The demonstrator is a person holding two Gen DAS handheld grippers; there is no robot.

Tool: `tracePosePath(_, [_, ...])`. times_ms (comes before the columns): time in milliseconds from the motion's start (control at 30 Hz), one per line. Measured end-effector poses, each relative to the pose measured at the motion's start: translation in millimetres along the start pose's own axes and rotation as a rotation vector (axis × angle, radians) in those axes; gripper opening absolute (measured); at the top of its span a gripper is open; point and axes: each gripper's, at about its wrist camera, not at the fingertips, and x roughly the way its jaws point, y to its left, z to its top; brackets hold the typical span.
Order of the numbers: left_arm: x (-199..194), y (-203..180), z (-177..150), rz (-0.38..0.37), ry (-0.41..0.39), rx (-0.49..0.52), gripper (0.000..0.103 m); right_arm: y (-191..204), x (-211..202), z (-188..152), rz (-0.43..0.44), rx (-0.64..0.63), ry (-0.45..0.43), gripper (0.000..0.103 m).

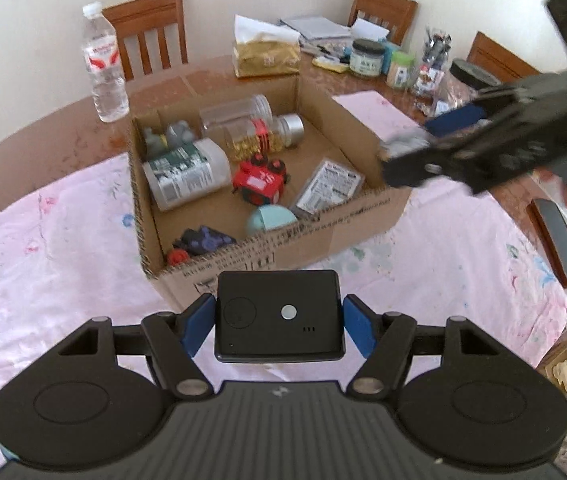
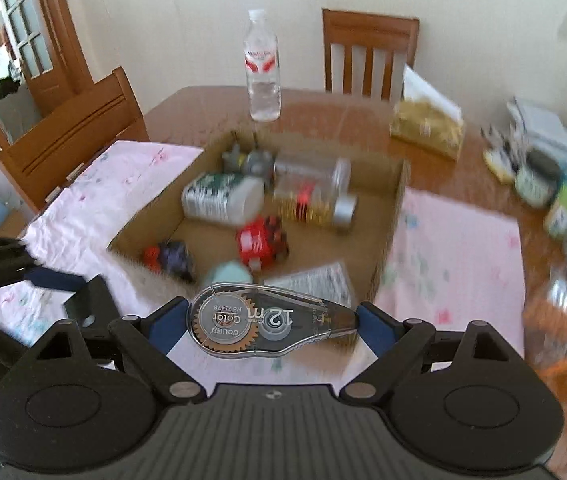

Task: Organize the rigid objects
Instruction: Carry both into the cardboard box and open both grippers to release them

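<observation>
My left gripper (image 1: 278, 330) is clamped on a flat black rectangular plastic device (image 1: 278, 316), held above the pink floral cloth (image 1: 51, 240) just short of the open brown cardboard box (image 1: 283, 240). My right gripper (image 2: 271, 328) pinches a clear teardrop-shaped correction tape dispenser (image 2: 267, 322) by its ends, near the box's front wall (image 2: 139, 276).

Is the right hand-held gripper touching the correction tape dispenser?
Touching. The right wrist view shows the right hand-held gripper with both blue pads pressed against the ends of the correction tape dispenser.
</observation>
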Motion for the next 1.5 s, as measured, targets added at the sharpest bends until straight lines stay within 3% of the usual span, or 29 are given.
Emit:
tracePosePath(433, [-12,13,21,0.111,-0.052,-0.129,0.069,-22,94,57,-0.038,-0.138,0.1,0.093])
tracePosePath(600, [-11,15,28,0.143,-0.065,-0.148,0.069,-25,111,67,-0.064,-0.159,0.092,0.097])
tracePosePath(633, [-11,15,30,0.149,-0.067,-0.152,0.069,-25,112,70,-0.069,-0.16,0.081,0.103])
tracePosePath(967, [5,22,48,0.153,-0.074,-0.155,0.069,-28,80,74,-0.095,-0.079,0.051,0.103])
tracePosePath(1233, [38,29,64,0.142,-0.056,-0.151,0.069,-15,53,42,-0.193,-0.06,0.094,0.103])
tracePosePath(1500, [69,35,73,0.163,-0.036,-0.126,0.071,-11,41,19,-0.197,-0.005,0.121,0.103])
